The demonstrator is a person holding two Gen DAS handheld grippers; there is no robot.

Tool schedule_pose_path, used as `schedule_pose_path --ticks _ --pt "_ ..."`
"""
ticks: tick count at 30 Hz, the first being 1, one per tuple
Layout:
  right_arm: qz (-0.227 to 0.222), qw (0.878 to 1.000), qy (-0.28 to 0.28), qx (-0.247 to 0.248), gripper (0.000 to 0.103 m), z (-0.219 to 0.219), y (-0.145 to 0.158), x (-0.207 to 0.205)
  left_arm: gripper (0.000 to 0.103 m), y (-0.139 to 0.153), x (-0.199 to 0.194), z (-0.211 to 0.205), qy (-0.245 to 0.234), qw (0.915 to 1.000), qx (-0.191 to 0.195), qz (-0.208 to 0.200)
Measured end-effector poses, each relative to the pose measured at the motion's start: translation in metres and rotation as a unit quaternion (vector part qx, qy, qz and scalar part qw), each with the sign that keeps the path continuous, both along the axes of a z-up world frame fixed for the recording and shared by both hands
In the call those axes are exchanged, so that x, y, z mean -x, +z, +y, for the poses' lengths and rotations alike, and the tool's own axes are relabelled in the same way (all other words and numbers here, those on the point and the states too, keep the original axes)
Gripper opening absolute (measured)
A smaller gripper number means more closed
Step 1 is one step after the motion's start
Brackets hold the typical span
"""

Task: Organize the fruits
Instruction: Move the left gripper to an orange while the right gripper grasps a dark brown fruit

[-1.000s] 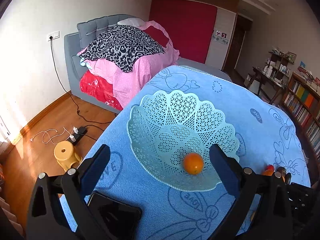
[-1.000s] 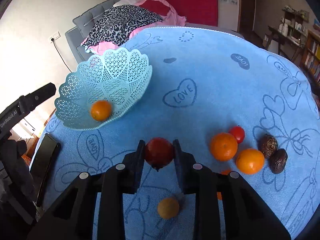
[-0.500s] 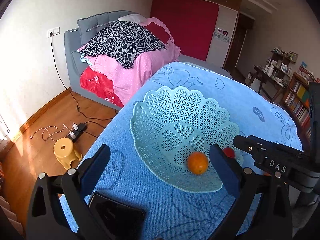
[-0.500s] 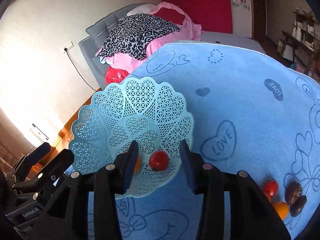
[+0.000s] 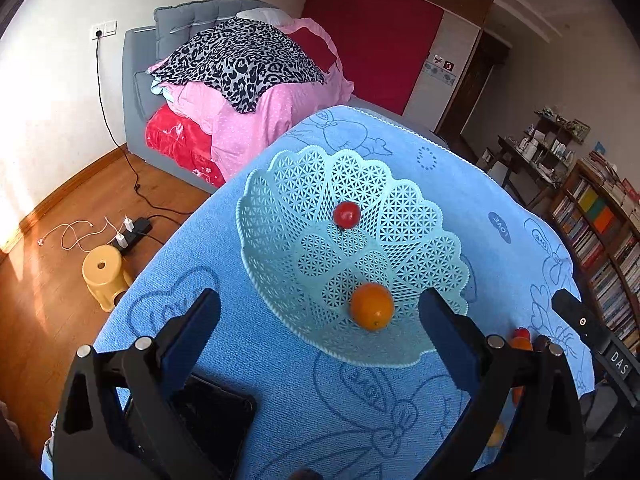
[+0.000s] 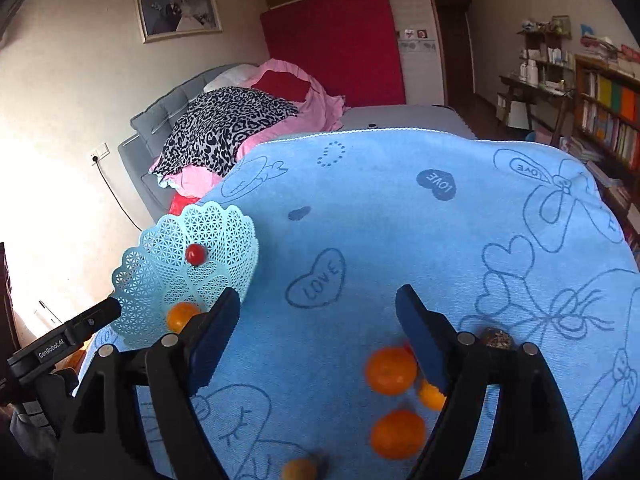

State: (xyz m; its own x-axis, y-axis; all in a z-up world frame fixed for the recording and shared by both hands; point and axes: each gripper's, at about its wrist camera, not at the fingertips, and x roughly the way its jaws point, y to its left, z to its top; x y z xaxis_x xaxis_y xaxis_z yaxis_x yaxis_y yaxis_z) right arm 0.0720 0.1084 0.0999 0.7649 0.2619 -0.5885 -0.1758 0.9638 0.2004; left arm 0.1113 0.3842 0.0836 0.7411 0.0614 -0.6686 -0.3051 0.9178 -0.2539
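Observation:
A teal lattice basket (image 5: 420, 216) stands on the blue cloth. Inside it an orange (image 5: 372, 306) lies at the near side and a small red tomato (image 5: 346, 215) rests at the far side. My left gripper (image 5: 318, 308) is open just in front of the basket with nothing between its fingers. My right gripper (image 6: 318, 300) is open and empty over the cloth, to the right of the basket (image 6: 224, 224). Three oranges (image 6: 390, 370) and a dark brown fruit (image 6: 496, 338) lie loose on the cloth below the right finger.
A black phone (image 5: 212, 412) lies on the cloth near the left finger. The table's left edge drops to a wood floor with a yellow stool (image 5: 105, 276) and cables. A bed stands behind, bookshelves (image 6: 608, 120) to the right.
My right gripper carried the red tomato over the basket, opened and let it go inside, then drew back right toward the loose fruit. The left gripper has barely moved.

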Motion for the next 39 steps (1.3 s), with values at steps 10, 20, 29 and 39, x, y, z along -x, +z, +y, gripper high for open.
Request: schedule_pose_path --ticks 10,20,29,39 --pt "0.021 0.996 -0.084 -0.021 0.080 -0.085 -0.017 0.017 0.100 0.014 0.009 -0.032 -0.006 0.9954 -0.093 -0.022" --pt "0.055 0.991 -0.121 -0.020 0.080 -0.140 -0.042 0.024 0.100 0.015 0.005 -0.075 -0.057 0.9940 -0.093 -0.007" --pt "0.097 0.991 -0.088 0.033 0.083 -0.147 -0.061 0.018 0.100 0.013 0.001 -0.119 -0.098 0.9883 -0.117 0.002" --pt "0.107 0.992 -0.041 0.050 0.077 -0.135 -0.068 0.001 0.100 0.006 -0.012 -0.165 -0.159 0.9766 -0.143 0.018"
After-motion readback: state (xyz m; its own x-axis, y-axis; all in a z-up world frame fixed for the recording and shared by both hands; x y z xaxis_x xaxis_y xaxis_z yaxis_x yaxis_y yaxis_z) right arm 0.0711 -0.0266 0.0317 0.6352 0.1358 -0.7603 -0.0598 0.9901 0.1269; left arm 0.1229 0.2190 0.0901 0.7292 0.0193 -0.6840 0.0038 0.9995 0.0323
